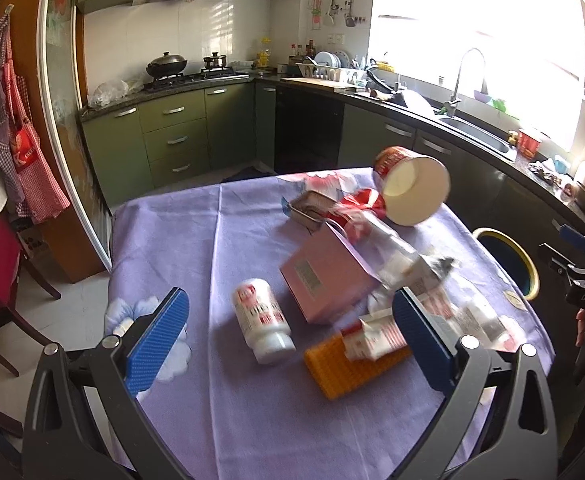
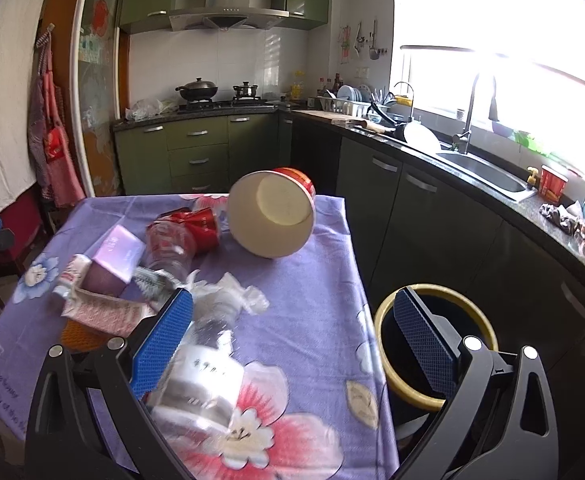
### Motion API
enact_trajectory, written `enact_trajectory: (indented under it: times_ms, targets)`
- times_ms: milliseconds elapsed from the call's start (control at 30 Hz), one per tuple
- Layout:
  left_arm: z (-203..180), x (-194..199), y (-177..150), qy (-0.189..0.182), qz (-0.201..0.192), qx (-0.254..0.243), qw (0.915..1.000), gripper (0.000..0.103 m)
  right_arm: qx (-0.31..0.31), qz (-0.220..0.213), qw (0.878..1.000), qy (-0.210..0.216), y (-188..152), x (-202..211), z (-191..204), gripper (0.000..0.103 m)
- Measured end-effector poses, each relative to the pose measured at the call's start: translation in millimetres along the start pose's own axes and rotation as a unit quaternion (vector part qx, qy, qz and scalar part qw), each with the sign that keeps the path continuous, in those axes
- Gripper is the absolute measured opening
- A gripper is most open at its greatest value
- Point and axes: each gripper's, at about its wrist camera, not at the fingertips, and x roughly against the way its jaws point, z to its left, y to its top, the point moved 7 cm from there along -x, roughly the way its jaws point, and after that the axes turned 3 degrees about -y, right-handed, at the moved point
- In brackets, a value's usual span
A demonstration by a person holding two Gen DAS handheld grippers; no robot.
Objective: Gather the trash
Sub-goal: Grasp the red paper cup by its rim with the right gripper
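Table (image 1: 180, 240): covered by a purple floral cloth; trash is scattered over its right half.
Left gripper (image 1: 290, 320): jaws wide apart, nothing between them touching the pads; it hangs above the near part of the table.
White pill bottle (image 1: 261, 320): lies on its side between the left gripper's blue pads (image 1: 156, 340), apart from both.
Pink box (image 1: 324, 276): tilted, just right of the white pill bottle, leaning into the pile.
Orange ridged piece (image 1: 344, 368): flat on the cloth, partly under a crumpled red-and-white wrapper (image 1: 372, 338).
Paper bowl (image 2: 272, 214): red-printed outside, on its side at the far edge, mouth facing the cameras.
Red crushed packet (image 2: 196, 224): just left of the paper bowl.
Small metal tray (image 1: 310, 206): behind the pink box.
Right gripper (image 2: 292, 340): jaws apart, holding nothing.
Clear plastic bottle (image 2: 204, 372): lies blurred on the cloth against the right gripper's left pad; the other pad stands clear of it, over the bin.
Bin (image 2: 384, 308): yellow-rimmed, dark inside, on the floor just beside the table's right edge.
Kitchen counter (image 2: 492, 200): runs along the right wall with the sink.
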Motion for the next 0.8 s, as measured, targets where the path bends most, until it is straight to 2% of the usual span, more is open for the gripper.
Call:
enact_trajectory:
  times_ms: [67,233,367,500,567,700,767,800]
  targets:
    - [5,-12,11,0.004,-0.003,-0.001,1.0,0.097,-0.003,-0.001,1.0,-0.013,10,-20,-4,0.099]
    - [18,-46,39,0.008,-0.008,-0.002,0.9999,0.097,0.008,0.026,1.0,-0.004,33,-91,-1,0.097]
    - [23,-74,55,0.0,-0.005,0.0,1.0,0.097,0.024,0.043,0.999,-0.009,51,-157,4,0.08]
    - [23,-96,62,-0.013,0.001,0.002,0.9999,0.097,0.018,0.063,0.998,-0.024,65,-215,0,0.071]
    - [25,-105,63,-0.019,0.004,0.005,0.9998,0.097,0.012,0.074,0.997,-0.034,71,-243,-4,0.061]
    - [28,-116,60,-0.029,0.011,0.011,0.9994,0.097,0.002,0.097,0.995,-0.03,77,-277,-7,0.044]
    - [29,-119,58,-0.033,0.016,0.013,0.9993,0.097,0.002,0.103,0.994,-0.031,81,-288,-8,0.019]
    - [30,-120,57,-0.035,0.017,0.014,0.9991,0.097,0.0,0.107,0.994,-0.027,82,-291,-9,0.013]
